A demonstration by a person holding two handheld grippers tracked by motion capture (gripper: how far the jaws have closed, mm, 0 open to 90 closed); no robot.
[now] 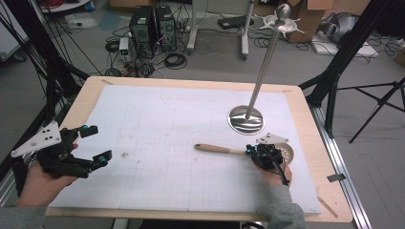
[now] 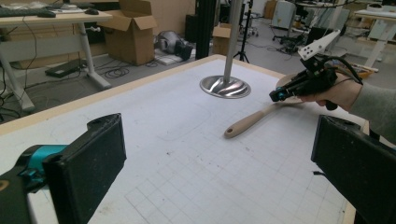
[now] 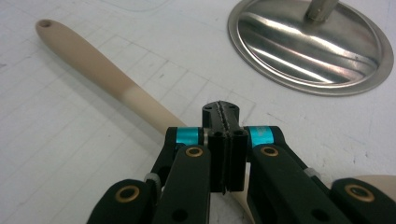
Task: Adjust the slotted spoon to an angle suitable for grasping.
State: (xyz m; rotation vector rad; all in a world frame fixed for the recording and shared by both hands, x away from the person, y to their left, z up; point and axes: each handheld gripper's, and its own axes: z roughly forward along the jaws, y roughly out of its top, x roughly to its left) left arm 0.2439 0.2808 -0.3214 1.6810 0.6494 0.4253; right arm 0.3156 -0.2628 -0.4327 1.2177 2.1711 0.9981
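Observation:
A wooden spoon (image 1: 220, 149) lies flat on the white gridded mat (image 1: 181, 119), right of centre. Its handle points left and its perforated head (image 1: 288, 152) is to the right. My right gripper (image 1: 250, 151) hovers over the spoon's neck, jaws shut together with nothing between them. In the right gripper view the closed tips (image 3: 221, 113) sit just above the handle (image 3: 93, 65), which runs beneath them. My left gripper (image 1: 97, 143) rests at the mat's left edge, open wide and empty. Its own view frames the spoon (image 2: 250, 121) and the right gripper (image 2: 281, 96) between its black pads (image 2: 93, 163).
A metal stand with a round shiny base (image 1: 246, 119) and a tall leaning pole (image 1: 265, 62) rises just beyond the spoon. The wooden table rim (image 1: 329, 157) runs close on the right. Computers, cables and cardboard boxes lie on the floor behind the table.

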